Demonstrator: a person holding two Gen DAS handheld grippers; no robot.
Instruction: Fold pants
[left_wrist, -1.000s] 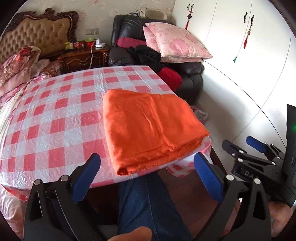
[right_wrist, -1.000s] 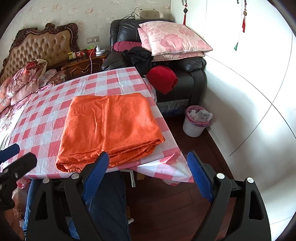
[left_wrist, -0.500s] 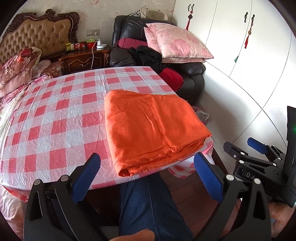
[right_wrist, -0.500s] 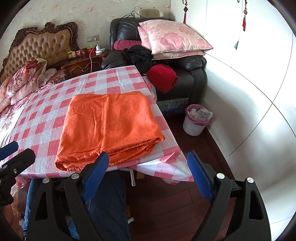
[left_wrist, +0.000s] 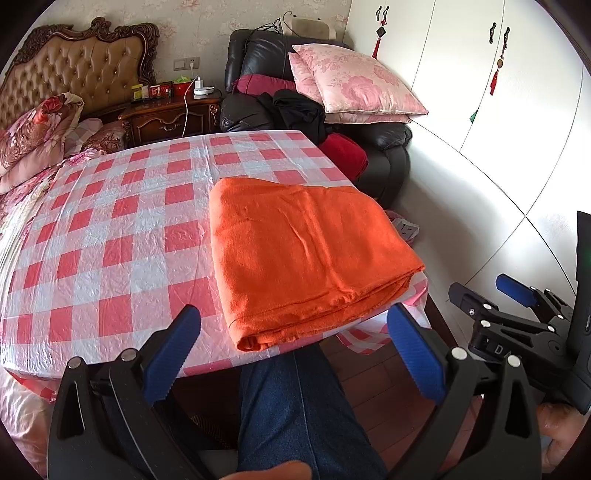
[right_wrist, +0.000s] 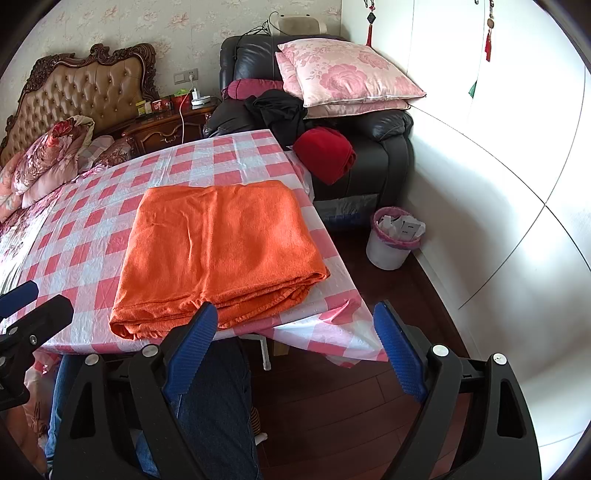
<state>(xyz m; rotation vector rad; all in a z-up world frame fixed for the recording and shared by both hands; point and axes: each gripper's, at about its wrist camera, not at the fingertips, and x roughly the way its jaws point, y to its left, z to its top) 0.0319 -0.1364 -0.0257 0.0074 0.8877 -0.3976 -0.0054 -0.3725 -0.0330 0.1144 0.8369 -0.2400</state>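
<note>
The orange pants (left_wrist: 306, 254) lie folded into a flat rectangle on the red-and-white checked table (left_wrist: 110, 236), at its near right corner. They also show in the right wrist view (right_wrist: 218, 254). My left gripper (left_wrist: 291, 339) is open and empty, held off the table's near edge, just in front of the pants. My right gripper (right_wrist: 295, 339) is open and empty, also off the near edge, to the right of the pants. The right gripper shows at the right of the left wrist view (left_wrist: 517, 317).
The person's blue-jeaned leg (left_wrist: 303, 413) is below the grippers. A black armchair (right_wrist: 369, 147) with pink pillows and a red cloth (right_wrist: 325, 153) stands behind the table. A white waste bin (right_wrist: 393, 236) sits on the wooden floor by the wall. A bed (left_wrist: 40, 122) is at left.
Both grippers have drifted back slightly from the table. The pants lie as before.
</note>
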